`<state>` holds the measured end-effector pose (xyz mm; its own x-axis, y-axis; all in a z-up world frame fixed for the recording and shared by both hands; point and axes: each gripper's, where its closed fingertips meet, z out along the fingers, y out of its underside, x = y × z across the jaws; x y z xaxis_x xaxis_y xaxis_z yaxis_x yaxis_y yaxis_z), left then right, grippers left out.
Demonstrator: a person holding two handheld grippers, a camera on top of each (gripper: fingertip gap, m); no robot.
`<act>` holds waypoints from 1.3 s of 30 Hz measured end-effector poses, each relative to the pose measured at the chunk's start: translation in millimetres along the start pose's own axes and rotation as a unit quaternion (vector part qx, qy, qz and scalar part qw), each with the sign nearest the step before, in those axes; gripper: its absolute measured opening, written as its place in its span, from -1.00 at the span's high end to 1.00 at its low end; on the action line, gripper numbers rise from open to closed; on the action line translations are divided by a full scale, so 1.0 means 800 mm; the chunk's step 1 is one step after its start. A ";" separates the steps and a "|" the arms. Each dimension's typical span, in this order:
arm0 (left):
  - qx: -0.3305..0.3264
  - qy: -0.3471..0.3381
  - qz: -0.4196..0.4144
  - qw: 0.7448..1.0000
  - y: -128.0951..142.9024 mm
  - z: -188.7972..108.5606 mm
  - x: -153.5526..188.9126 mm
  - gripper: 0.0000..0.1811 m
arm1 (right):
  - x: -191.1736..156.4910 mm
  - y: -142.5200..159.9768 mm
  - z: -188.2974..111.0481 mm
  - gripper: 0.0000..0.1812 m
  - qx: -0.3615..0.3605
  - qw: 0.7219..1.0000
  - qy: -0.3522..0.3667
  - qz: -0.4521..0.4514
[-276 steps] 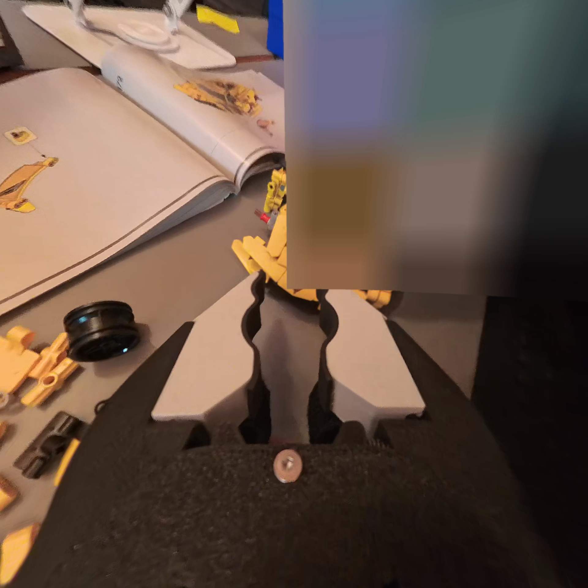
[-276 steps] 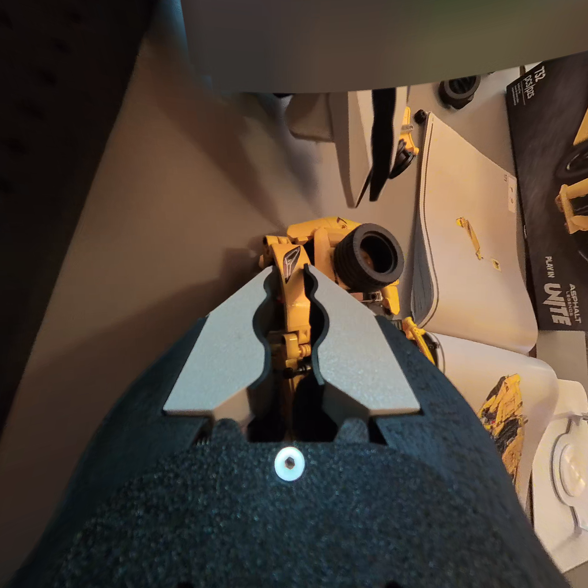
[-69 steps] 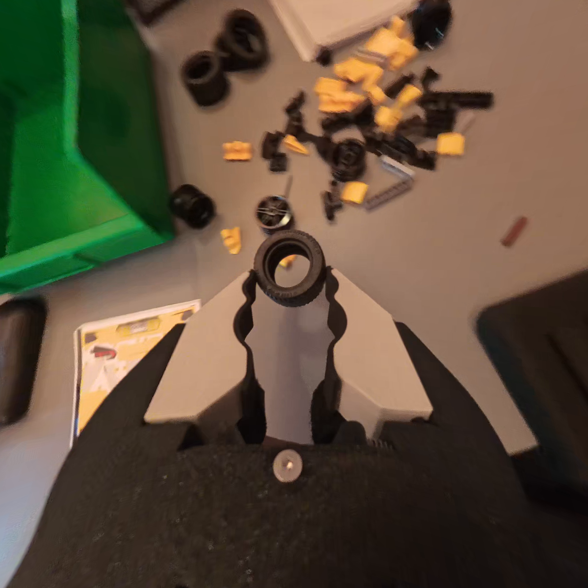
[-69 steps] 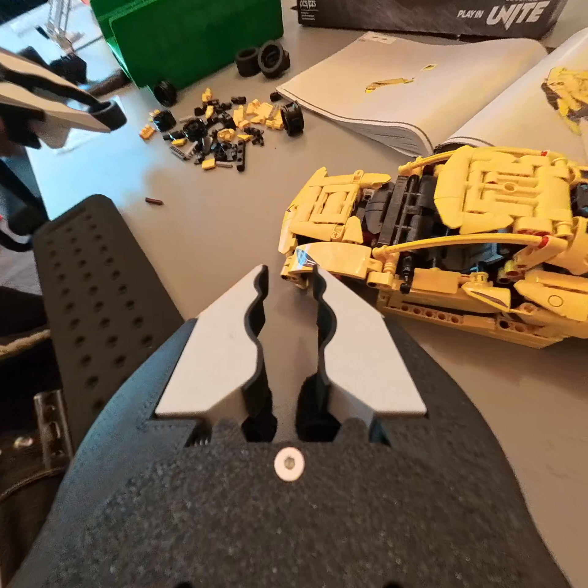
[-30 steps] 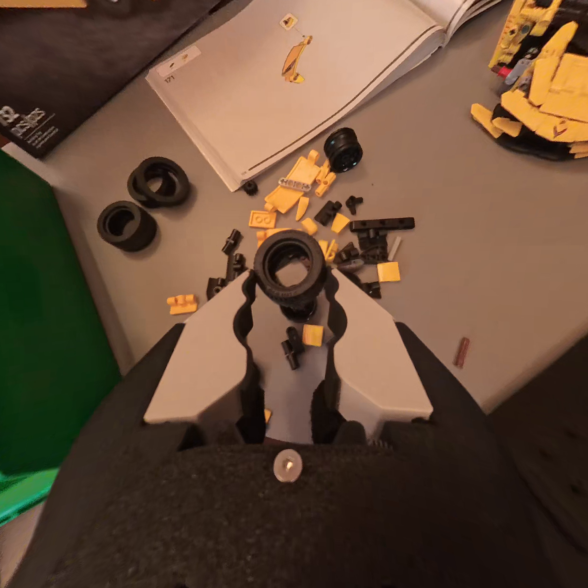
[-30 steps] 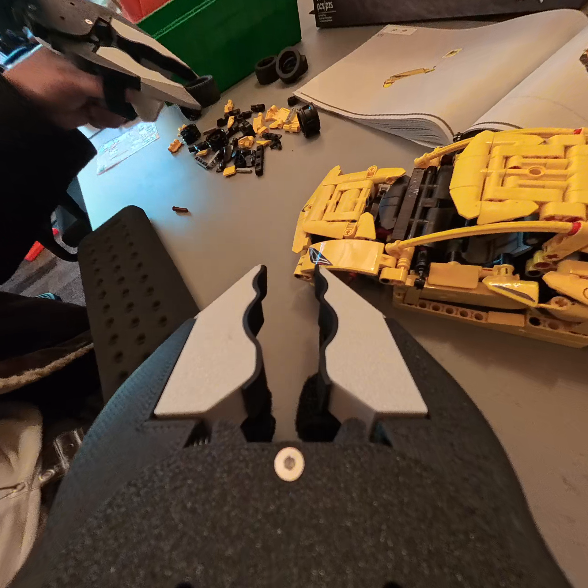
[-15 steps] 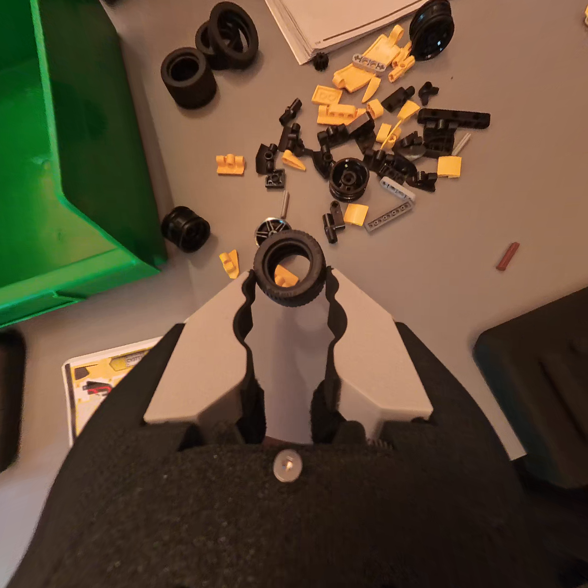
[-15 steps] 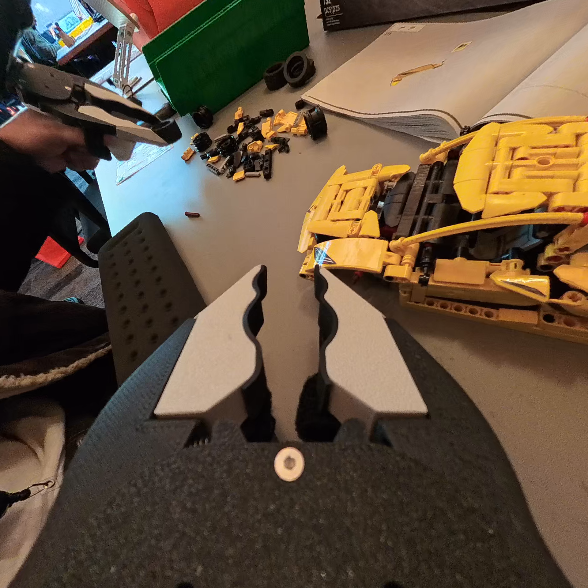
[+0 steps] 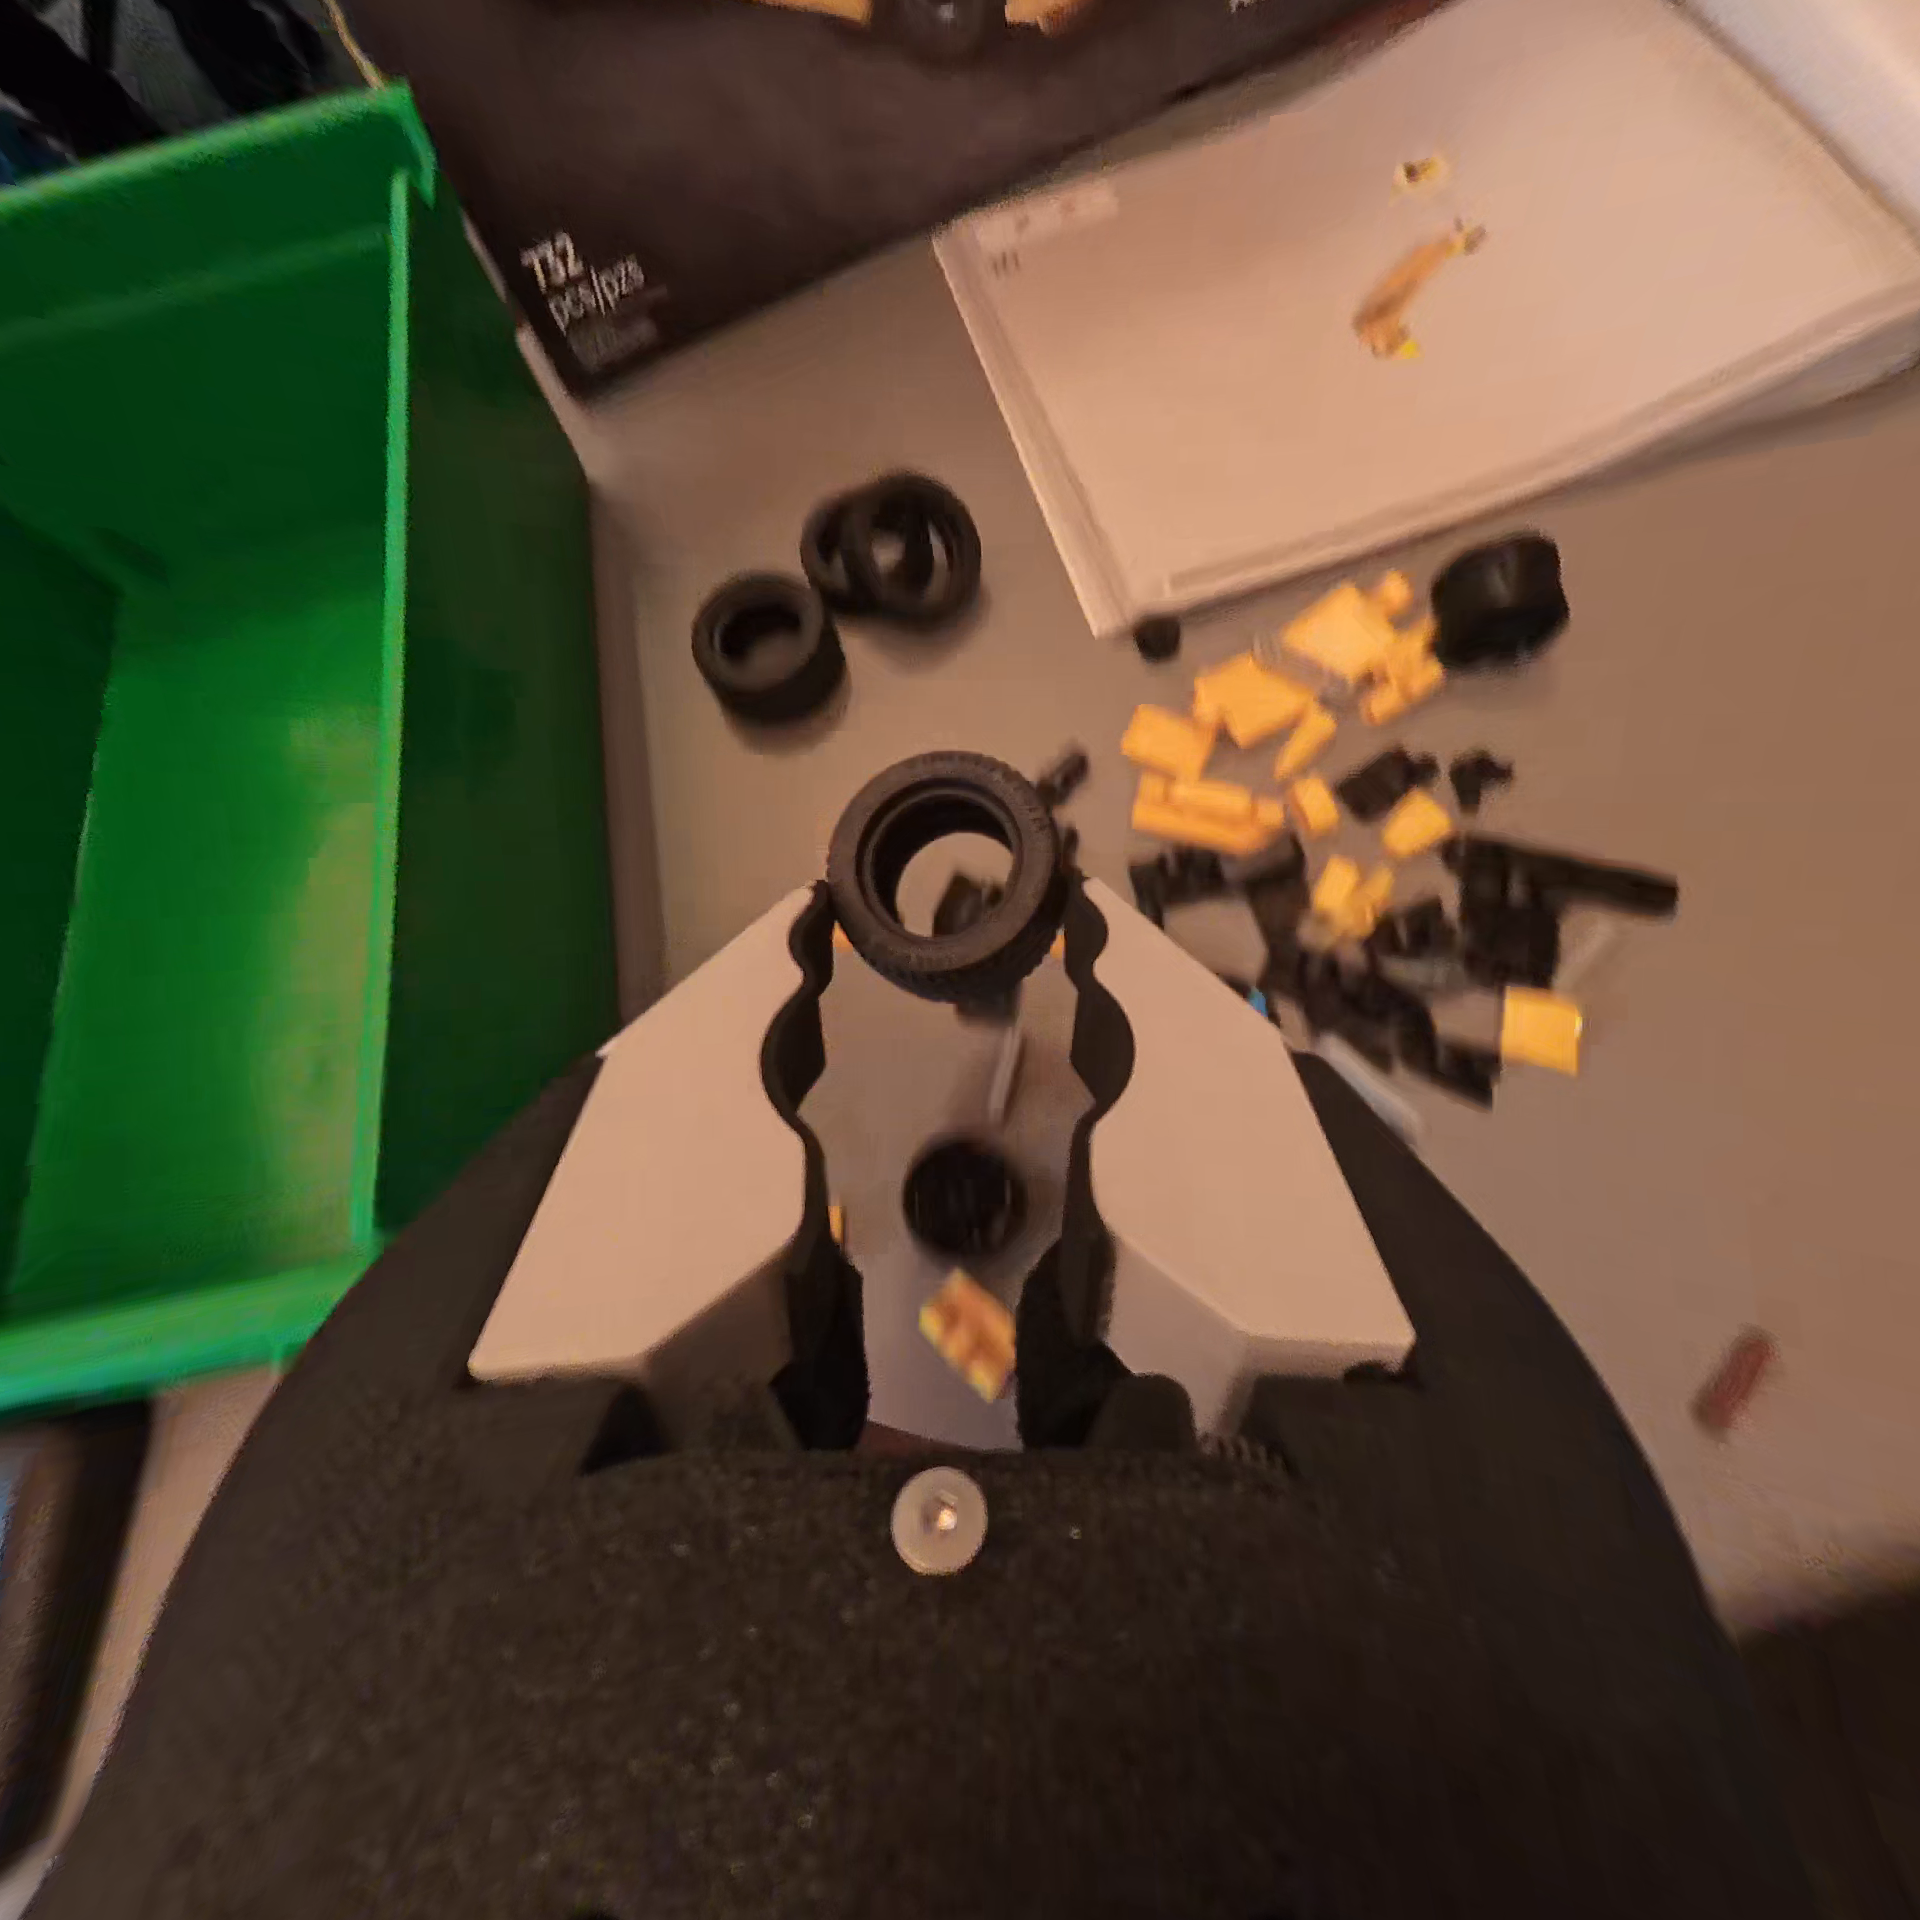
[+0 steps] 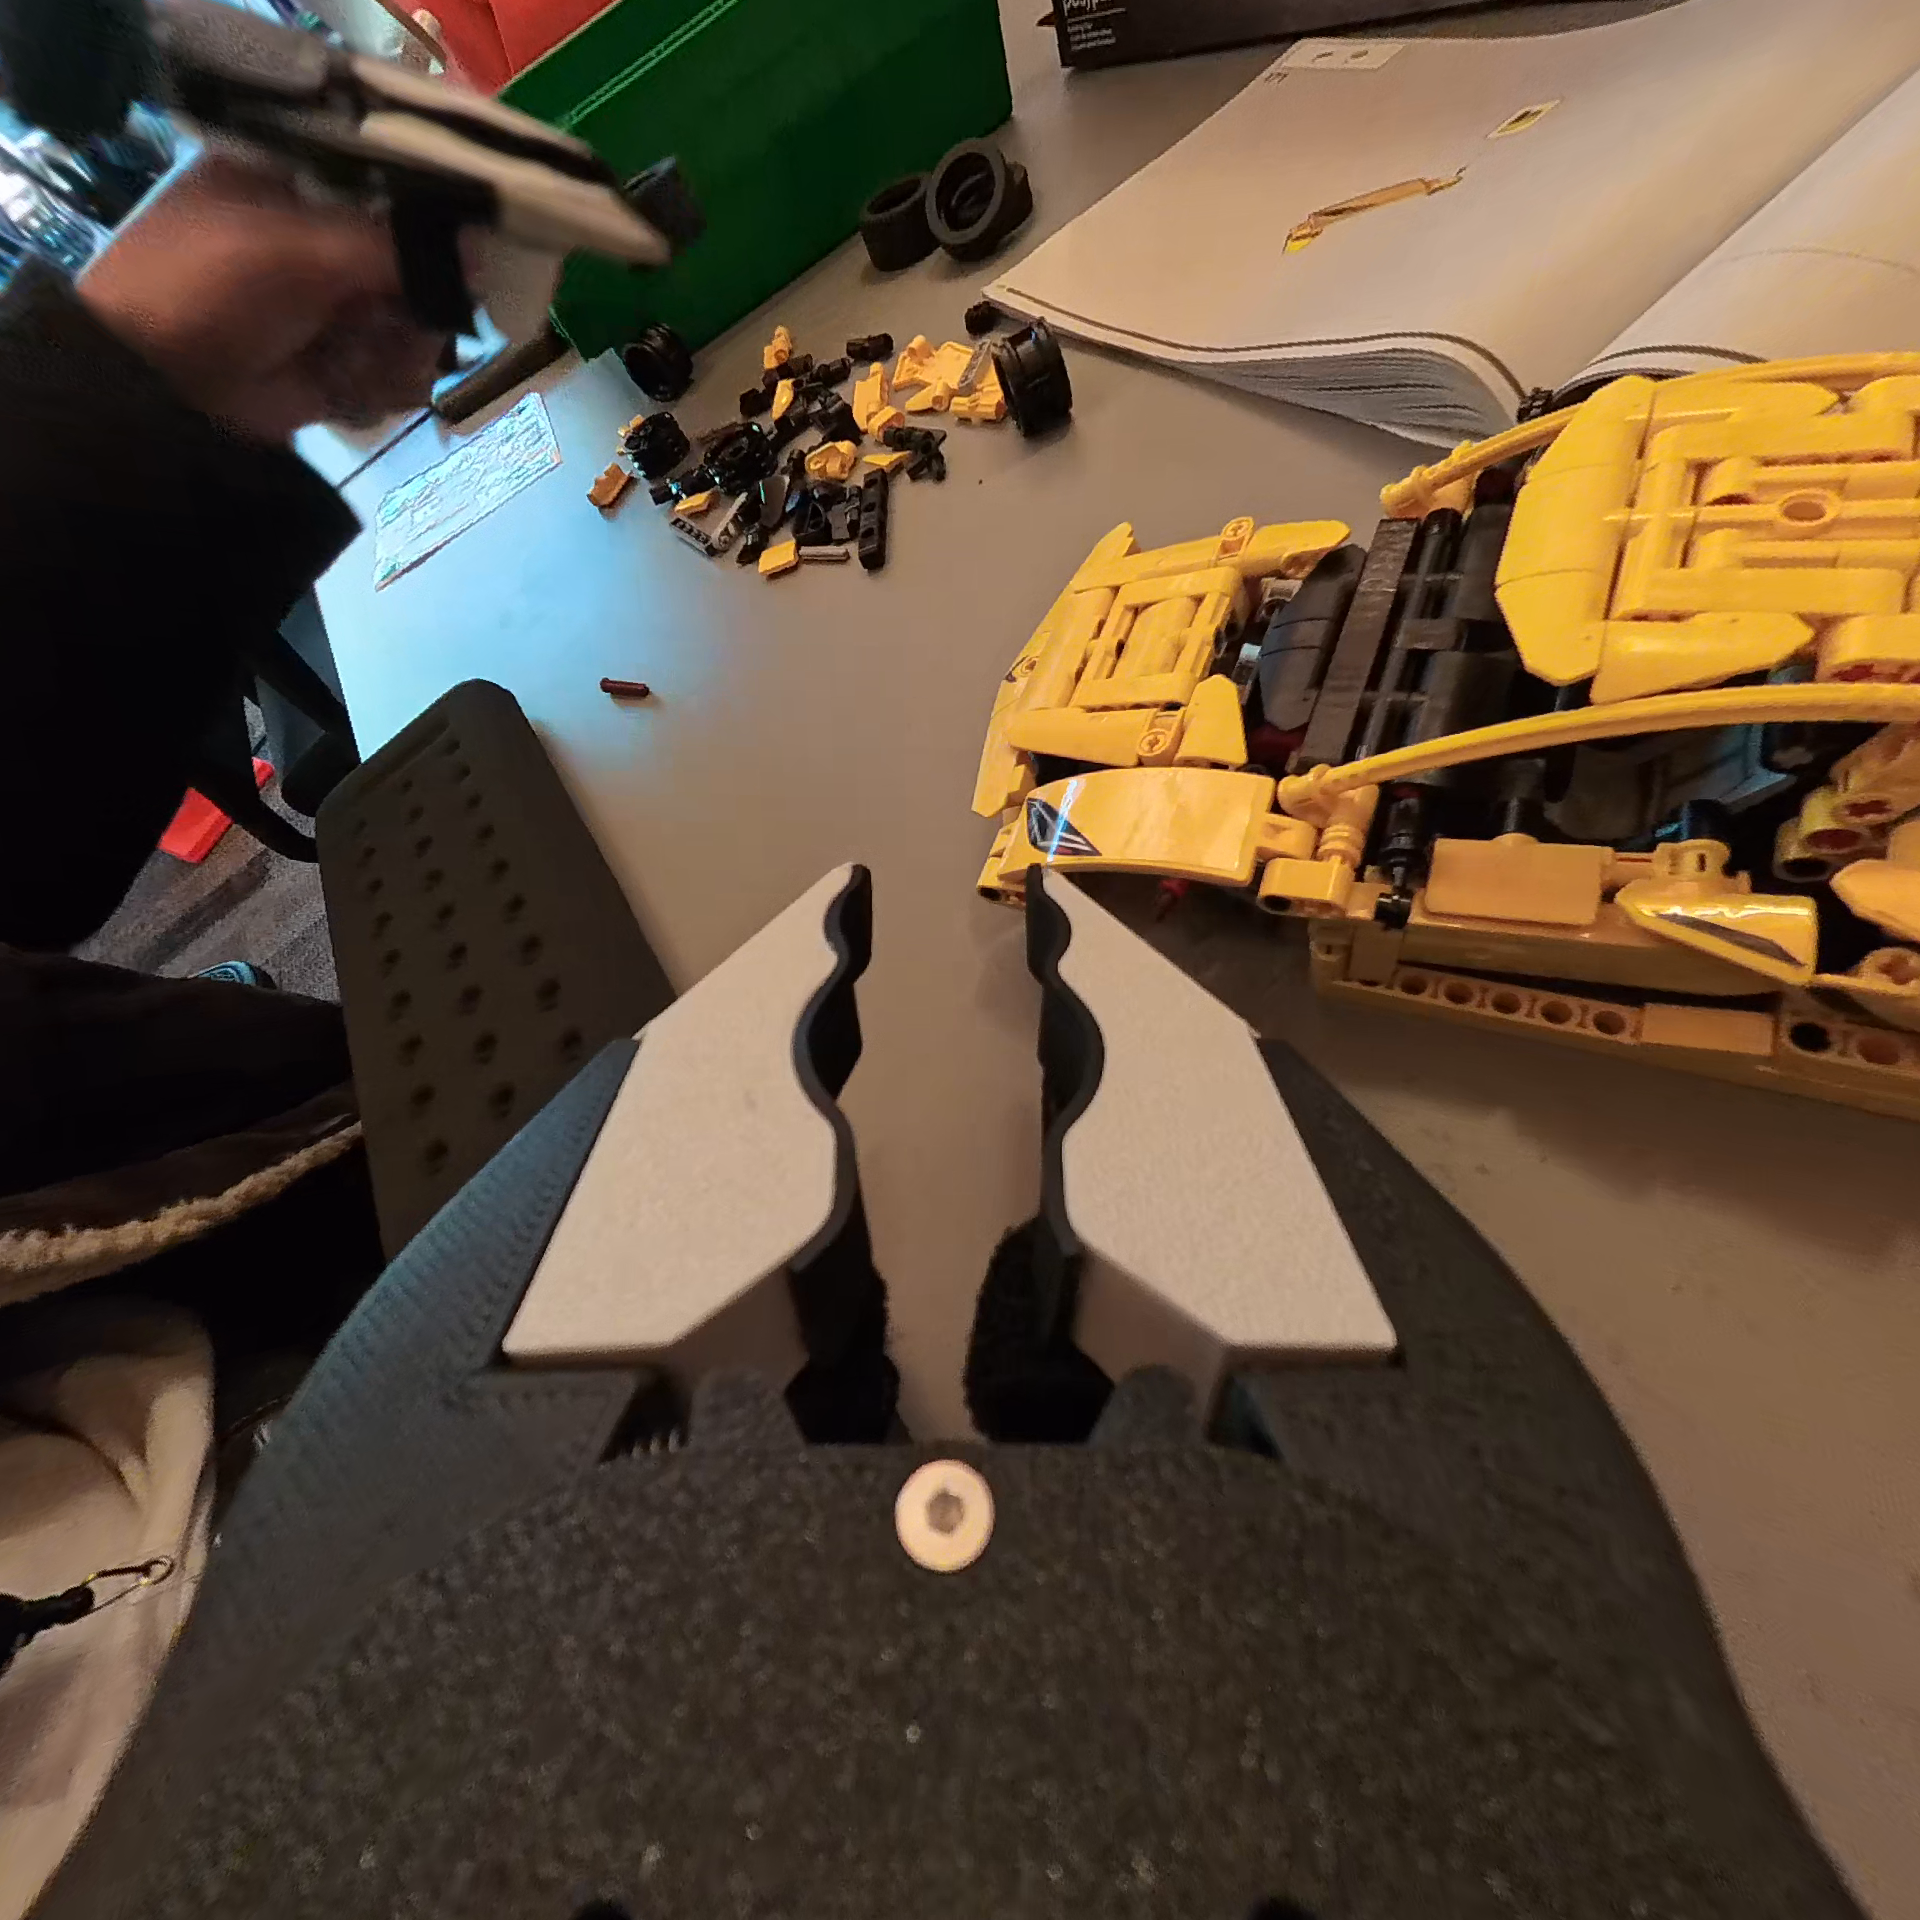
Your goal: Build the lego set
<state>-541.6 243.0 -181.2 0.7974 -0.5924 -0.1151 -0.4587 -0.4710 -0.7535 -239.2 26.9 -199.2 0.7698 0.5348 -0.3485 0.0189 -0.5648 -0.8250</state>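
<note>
Pinching a black tyre only at its very tips, the left gripper is hanging above the loose parts, and that thin hold is the main risk. The tyre is sitting at the outermost notch with its open bore facing the camera, so, as I judge it, a quick swing or a slight easing of the squeeze could be letting it pop out. The left wrist view is blurring, which suggests fast motion. If it drops, rubber is likely to bounce and roll, perhaps toward the table's near edge or against the green bin at the left side. A second risk is squashing: soft rubber pressed out of round would be harder to push onto a rim, such as the small black one lying directly beneath.

The right gripper is standing open and holding nothing, hovering low just beside the nose of the yellow car. Any careless sweep there could be knocking panels loose.

The car is lying toward the right side of the table, its body largely built, yellow shell over a black core, and I am seeing no wheels fitted on the side in view. Spare tyres are waiting near the bin, beside the open manual.
</note>
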 end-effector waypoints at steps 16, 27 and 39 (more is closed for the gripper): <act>-0.096 -0.062 -0.082 0.990 -0.039 0.153 -0.079 0.48 | -0.004 -0.001 -0.002 0.69 0.004 0.999 -0.031 0.029; 0.066 0.054 -0.071 0.994 -0.066 -0.003 0.046 0.38 | -0.009 -0.004 -0.003 0.67 0.014 0.998 -0.053 0.039; 0.063 0.121 -0.041 0.990 0.009 -0.036 0.084 0.38 | -0.016 -0.025 -0.014 0.64 0.074 0.994 -0.070 0.028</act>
<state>-502.7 181.1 -175.5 0.7056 -0.7020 0.0967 -0.3311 -0.4472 -0.8309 -242.0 24.5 -173.2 0.6698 0.5931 -0.4467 -0.1239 -0.5039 -0.8548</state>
